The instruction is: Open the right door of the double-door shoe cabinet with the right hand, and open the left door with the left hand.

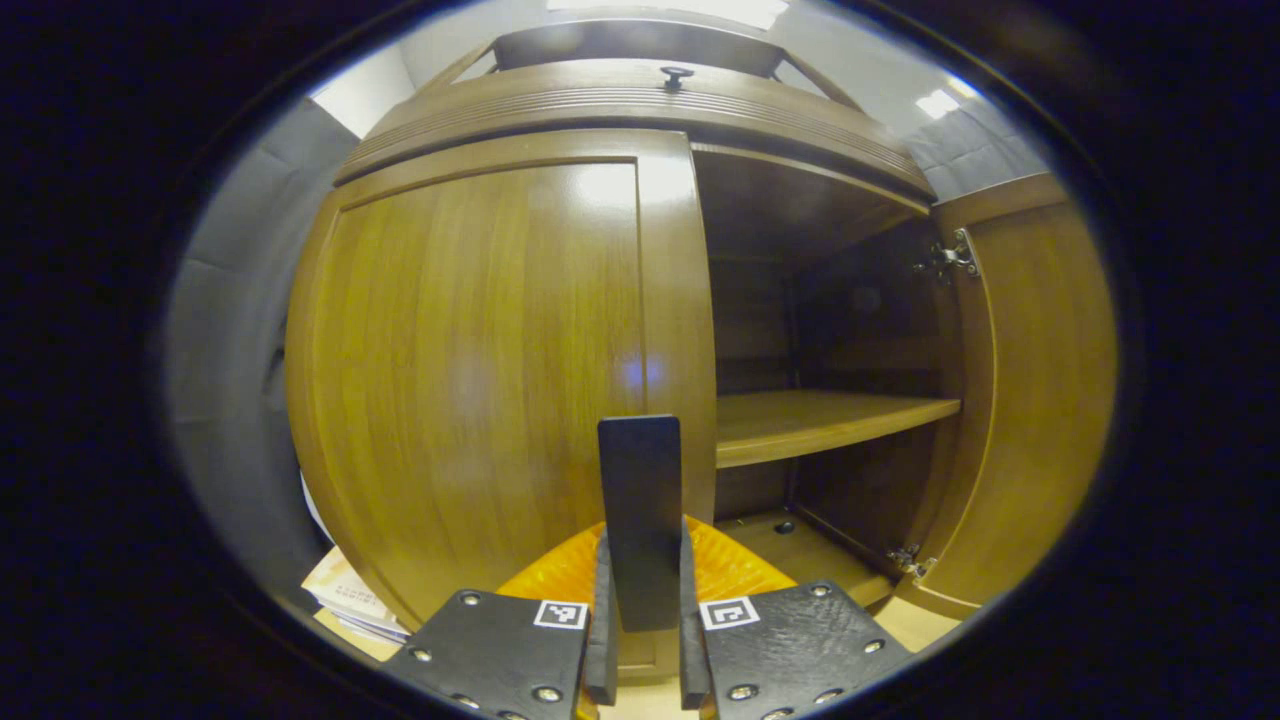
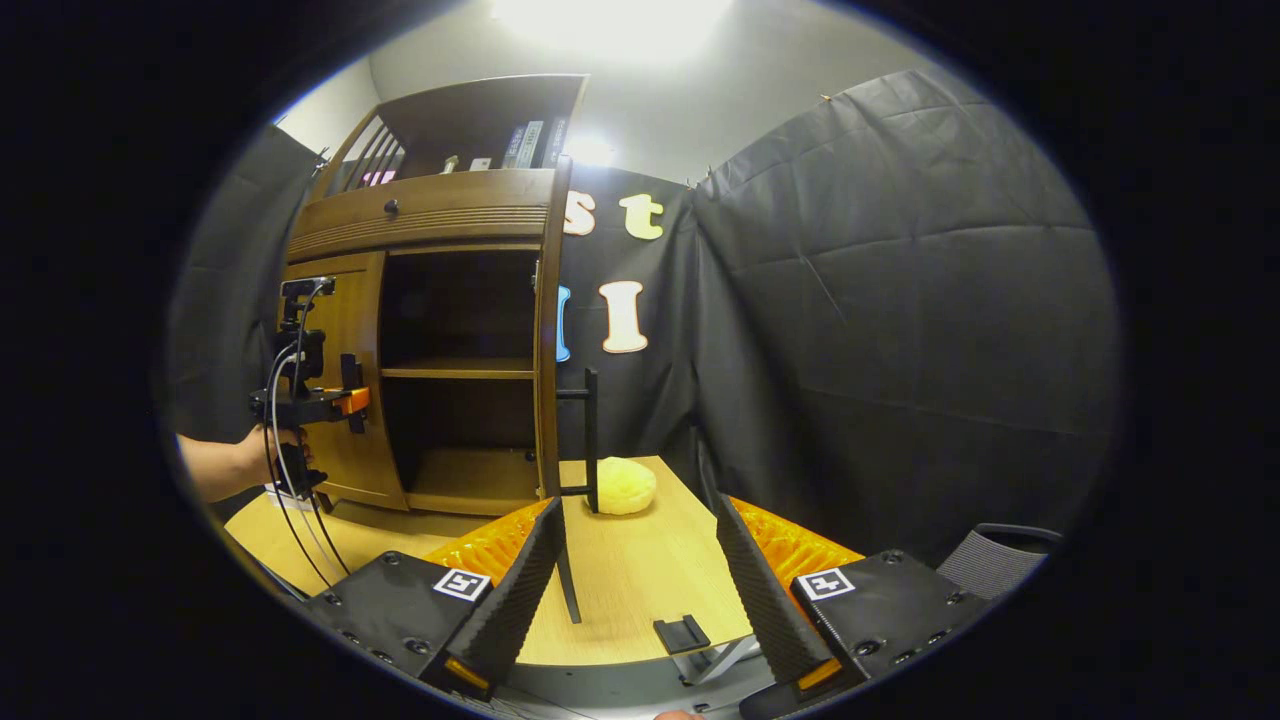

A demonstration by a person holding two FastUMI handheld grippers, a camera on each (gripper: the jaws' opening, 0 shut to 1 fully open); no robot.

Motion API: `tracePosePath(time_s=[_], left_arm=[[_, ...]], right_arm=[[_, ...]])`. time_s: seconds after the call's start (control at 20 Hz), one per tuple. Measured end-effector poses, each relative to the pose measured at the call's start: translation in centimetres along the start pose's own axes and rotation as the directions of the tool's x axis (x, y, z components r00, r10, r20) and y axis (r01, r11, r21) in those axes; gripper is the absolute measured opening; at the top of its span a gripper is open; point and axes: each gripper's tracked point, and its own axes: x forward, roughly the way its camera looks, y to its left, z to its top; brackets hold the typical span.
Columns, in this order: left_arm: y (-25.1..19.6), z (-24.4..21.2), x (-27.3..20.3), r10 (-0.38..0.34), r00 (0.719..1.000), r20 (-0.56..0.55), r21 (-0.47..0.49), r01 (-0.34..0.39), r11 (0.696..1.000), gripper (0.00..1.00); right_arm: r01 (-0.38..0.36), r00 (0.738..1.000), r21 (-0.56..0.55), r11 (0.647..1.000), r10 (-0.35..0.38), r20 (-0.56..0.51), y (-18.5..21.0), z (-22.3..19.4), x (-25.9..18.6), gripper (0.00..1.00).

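Observation:
The wooden shoe cabinet [image 1: 640, 95] stands right in front in the left gripper view. Its left door [image 1: 470, 360] looks closed, and my left gripper [image 1: 643, 600] is shut on that door's black vertical handle [image 1: 640, 480]. The right door [image 1: 1040, 380] is swung wide open, baring a shelf [image 1: 820, 420]. In the right gripper view the right door [image 2: 548, 330] stands edge-on with its black handle [image 2: 591, 440] facing out. My right gripper [image 2: 640, 570] hangs open over the table, apart from the door. A hand holds the left gripper [image 2: 350, 398] against the left door [image 2: 345, 330].
A yellow round lump [image 2: 625, 486] lies on the light wooden table [image 2: 640, 590] near the open door's handle. A small black clip [image 2: 682, 633] sits at the table's front edge. A grey chair back [image 2: 1000, 560] shows at the right. Papers [image 1: 350, 600] lie left of the cabinet.

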Motion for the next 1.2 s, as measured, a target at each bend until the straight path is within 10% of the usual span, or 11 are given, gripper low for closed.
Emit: tracePosePath(time_s=[1.2], left_arm=[[5.1,-0.4,-15.7,-0.007,1.000,-0.020,-0.063,0.006,0.998,0.22]], right_arm=[[-0.220,0.974,0.005,0.975,0.220,0.049,9.1,2.0,1.8,0.95]])
